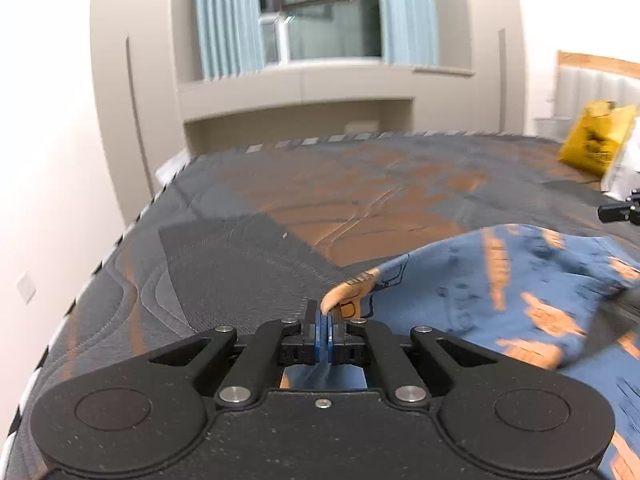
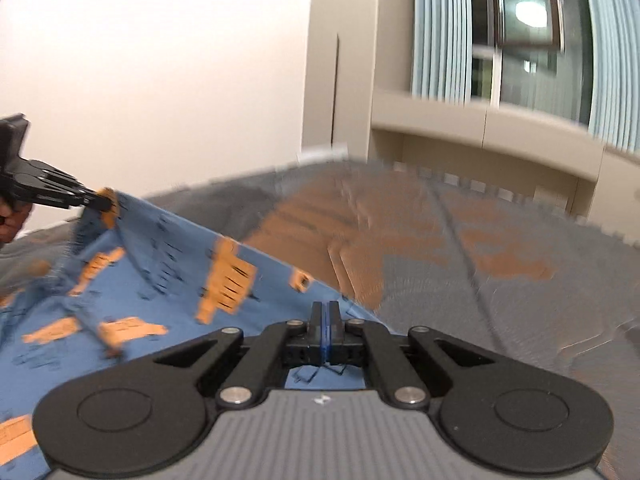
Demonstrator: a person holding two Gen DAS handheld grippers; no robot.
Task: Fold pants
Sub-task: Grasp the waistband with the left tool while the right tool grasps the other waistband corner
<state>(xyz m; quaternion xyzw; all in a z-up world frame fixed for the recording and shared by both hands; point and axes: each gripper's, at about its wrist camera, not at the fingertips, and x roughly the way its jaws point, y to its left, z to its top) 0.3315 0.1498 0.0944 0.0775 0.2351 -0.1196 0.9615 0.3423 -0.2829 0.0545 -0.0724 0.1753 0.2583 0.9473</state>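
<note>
Blue pants (image 1: 500, 292) with orange prints are lifted above a grey and orange bed cover (image 1: 280, 216). My left gripper (image 1: 326, 316) is shut on one edge of the pants, an orange corner sticking up past its fingertips. My right gripper (image 2: 325, 312) is shut on another edge of the pants (image 2: 160, 280), the fabric stretching left from it. In the right wrist view the left gripper (image 2: 96, 202) shows at the far left, pinching the pants' corner. The tip of the right gripper (image 1: 620, 210) shows at the right edge of the left wrist view.
A yellow bag (image 1: 592, 140) and a clear plastic bag (image 1: 624, 168) lie at the bed's far right by the headboard (image 1: 600, 80). A window with blue curtains (image 1: 224, 20) and a beige alcove stand beyond the bed. A white wall runs along the left.
</note>
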